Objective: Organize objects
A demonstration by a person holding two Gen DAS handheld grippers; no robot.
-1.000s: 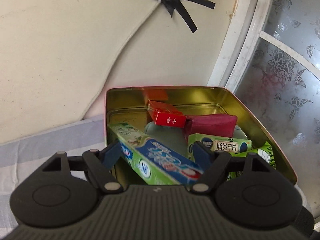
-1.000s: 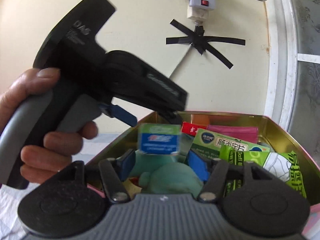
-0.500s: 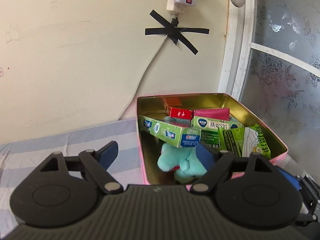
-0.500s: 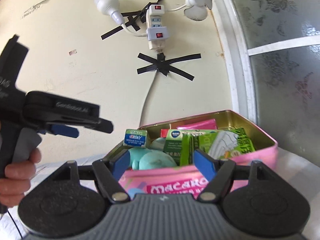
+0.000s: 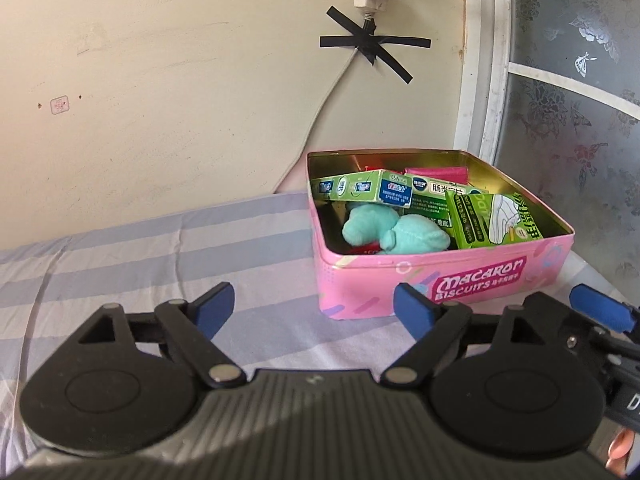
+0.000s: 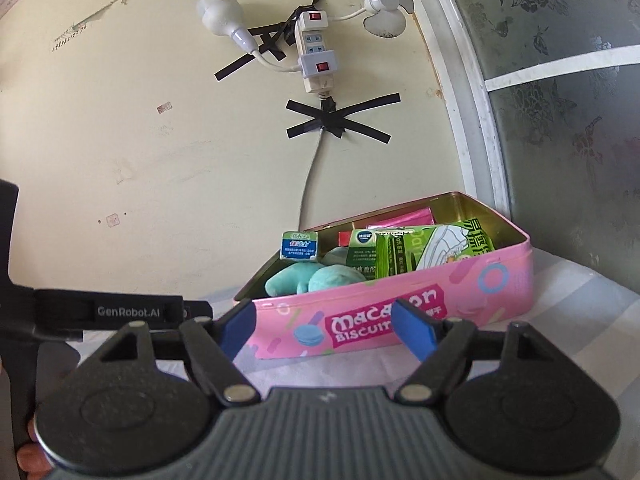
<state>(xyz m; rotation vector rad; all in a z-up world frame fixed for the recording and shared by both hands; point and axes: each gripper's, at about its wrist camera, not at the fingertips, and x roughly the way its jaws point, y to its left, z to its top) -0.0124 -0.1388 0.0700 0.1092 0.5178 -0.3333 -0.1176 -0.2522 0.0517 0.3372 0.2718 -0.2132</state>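
Both tongs have pulled back from the pink tin. Left wrist view: left tongs gape wide, empty, over open striped bedsheet beside the tin's near-left corner; toothpaste box rests inside. Right wrist view: right tongs spread wide, empty, level before the tin's front wall.

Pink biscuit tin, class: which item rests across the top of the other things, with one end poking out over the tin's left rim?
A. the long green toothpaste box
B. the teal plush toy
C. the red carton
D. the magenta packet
A: the long green toothpaste box lies over the teal plush toy in the pink biscuit tin, its end protruding past the rim in the right wrist view.
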